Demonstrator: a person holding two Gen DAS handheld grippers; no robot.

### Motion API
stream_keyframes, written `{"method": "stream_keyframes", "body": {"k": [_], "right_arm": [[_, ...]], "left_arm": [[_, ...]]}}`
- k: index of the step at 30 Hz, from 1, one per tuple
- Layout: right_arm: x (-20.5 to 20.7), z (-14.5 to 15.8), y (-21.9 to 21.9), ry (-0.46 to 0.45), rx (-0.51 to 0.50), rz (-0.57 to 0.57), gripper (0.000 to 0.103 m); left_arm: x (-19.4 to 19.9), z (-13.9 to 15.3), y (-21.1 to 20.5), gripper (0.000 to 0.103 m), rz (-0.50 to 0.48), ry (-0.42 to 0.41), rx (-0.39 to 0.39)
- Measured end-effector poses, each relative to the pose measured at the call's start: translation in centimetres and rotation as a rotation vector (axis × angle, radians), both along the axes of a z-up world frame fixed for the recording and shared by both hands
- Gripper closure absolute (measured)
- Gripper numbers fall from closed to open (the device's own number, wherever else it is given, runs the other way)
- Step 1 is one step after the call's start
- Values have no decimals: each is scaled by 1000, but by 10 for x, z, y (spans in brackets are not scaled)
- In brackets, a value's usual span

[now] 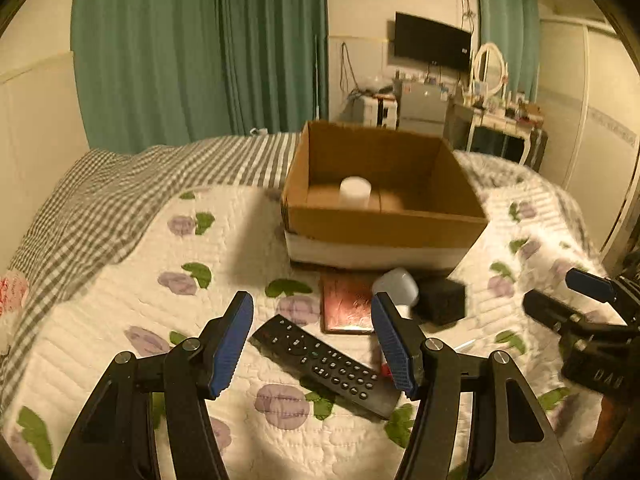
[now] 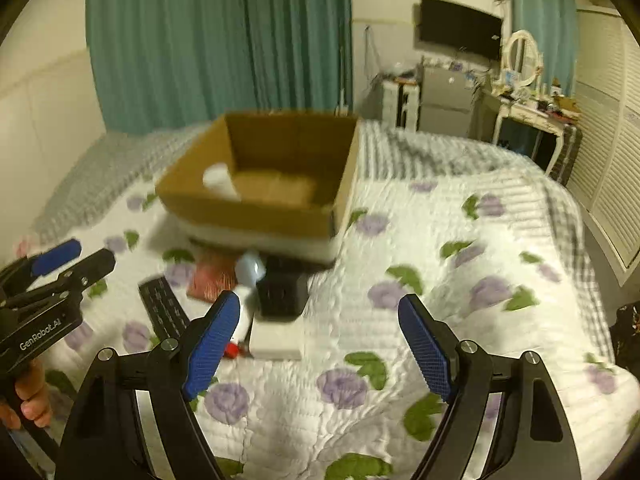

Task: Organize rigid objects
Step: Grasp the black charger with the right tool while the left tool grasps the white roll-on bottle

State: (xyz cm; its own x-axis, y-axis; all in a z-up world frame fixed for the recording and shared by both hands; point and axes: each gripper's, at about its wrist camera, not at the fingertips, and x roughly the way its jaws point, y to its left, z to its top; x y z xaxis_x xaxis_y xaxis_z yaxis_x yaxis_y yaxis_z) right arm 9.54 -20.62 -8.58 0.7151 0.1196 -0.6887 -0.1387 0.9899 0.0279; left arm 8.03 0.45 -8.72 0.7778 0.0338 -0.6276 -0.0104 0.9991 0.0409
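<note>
An open cardboard box (image 1: 384, 224) (image 2: 248, 210) stands on the bed with a white jar (image 1: 355, 192) (image 2: 219, 181) inside. In front of it lie a black remote (image 1: 326, 364) (image 2: 164, 310), a reddish card (image 1: 346, 304) (image 2: 212, 278), a pale rounded object (image 1: 396, 286) (image 2: 250, 268), a black cube (image 1: 442, 300) (image 2: 280, 294), a white flat box (image 2: 276, 338) and a small red item (image 2: 232, 350). My left gripper (image 1: 312, 346) (image 2: 76, 258) is open and empty above the remote. My right gripper (image 2: 320, 344) (image 1: 560, 292) is open and empty over the quilt, right of the pile.
The bed has a white floral quilt (image 2: 440, 280) and a grey checked blanket (image 1: 120, 192). Green curtains (image 1: 192, 48), a TV (image 1: 432, 42), a small fridge (image 1: 422, 106) and a cluttered dressing table (image 1: 504, 120) stand beyond the bed.
</note>
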Motion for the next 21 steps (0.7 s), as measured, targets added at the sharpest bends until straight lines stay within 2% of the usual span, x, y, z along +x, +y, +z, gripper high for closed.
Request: {"method": "stream_keyframes", "body": {"k": [4, 8, 10, 12, 13, 16, 19, 21], "right_arm": [[26, -30, 16, 70, -18, 31, 25], [59, -52, 28, 136, 3, 43, 39], [73, -62, 36, 159, 3, 61, 43], [88, -75, 43, 192, -20, 67, 58], [92, -79, 42, 193, -22, 59, 59], [86, -69, 30, 164, 35, 38, 61], [74, -55, 17, 123, 0, 9, 61], [68, -51, 6, 116, 9, -13, 61]], "left_arm": [[15, -22, 4, 39, 30, 40, 1], [30, -38, 10, 39, 38, 90, -11], [34, -44, 10, 39, 37, 105, -9], [38, -51, 8, 39, 28, 128, -13], [40, -54, 6, 39, 21, 140, -17], [42, -57, -5, 39, -16, 169, -26], [41, -61, -24, 39, -71, 190, -43], [42, -66, -39, 39, -105, 209, -26]]}}
